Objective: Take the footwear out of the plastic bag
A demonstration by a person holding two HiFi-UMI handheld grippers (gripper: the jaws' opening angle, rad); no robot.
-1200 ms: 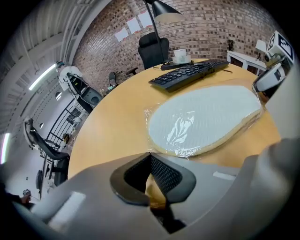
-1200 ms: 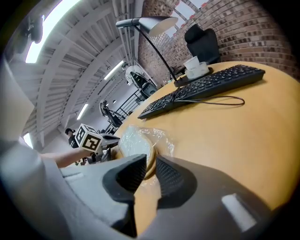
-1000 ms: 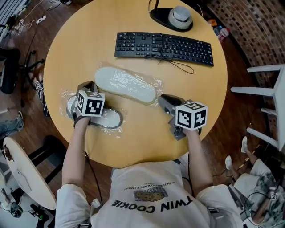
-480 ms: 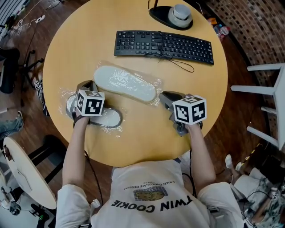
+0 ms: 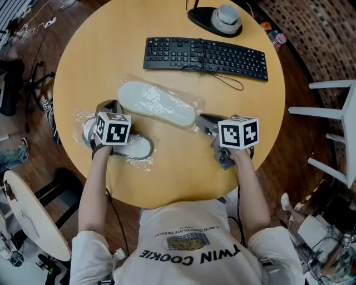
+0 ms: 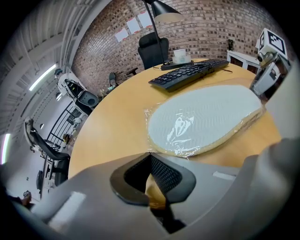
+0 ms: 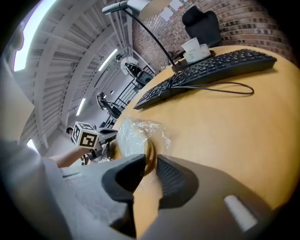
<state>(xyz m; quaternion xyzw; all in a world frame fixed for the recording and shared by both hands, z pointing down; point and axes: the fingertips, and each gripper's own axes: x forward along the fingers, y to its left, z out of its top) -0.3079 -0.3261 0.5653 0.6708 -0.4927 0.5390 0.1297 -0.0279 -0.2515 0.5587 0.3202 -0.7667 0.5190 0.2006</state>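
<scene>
Footwear (image 5: 158, 104): pale slipper, sole up, wrapped in clear plastic bag (image 5: 196, 103), flat on bench (image 5: 167, 181). Just on the near side of the keyboard (image 5: 204, 58), slanted under its left half, clear of the keys. End lying toward the keyboard's middle sitting between the pads of right claw (image 5: 203, 122).

Right gripper view: right claw (image 7: 151, 161) narrowed onto tan rim of footwear (image 7: 132, 137), with crinkled film of plastic bag (image 7: 158, 130) caught in too. Pinching footwear through the bag, with only a slim gap lower down the pads.

Other end of footwear pointing toward left claw (image 5: 109, 106), out by the keyboard's left end.

Left gripper view: left claw (image 6: 150, 158) pressed together at the tips, with a slim tan slit showing behind them. Edge of plastic bag (image 6: 180, 131) right at the tips; cannot tell whether any film is nipped. Footwear (image 6: 206, 117) lying just beyond those tips, between them and the keyboard (image 6: 190, 72).

Second slipper (image 5: 135, 148) in its own clear wrap, farther from the keyboard than the first. Partly under the left claw's body and marker cube (image 5: 113, 128).

Both claws low over the bench, on the near side of the keyboard. Black lamp base (image 5: 198, 20) with a pale cup (image 5: 227, 16) on it, beyond the keyboard.
</scene>
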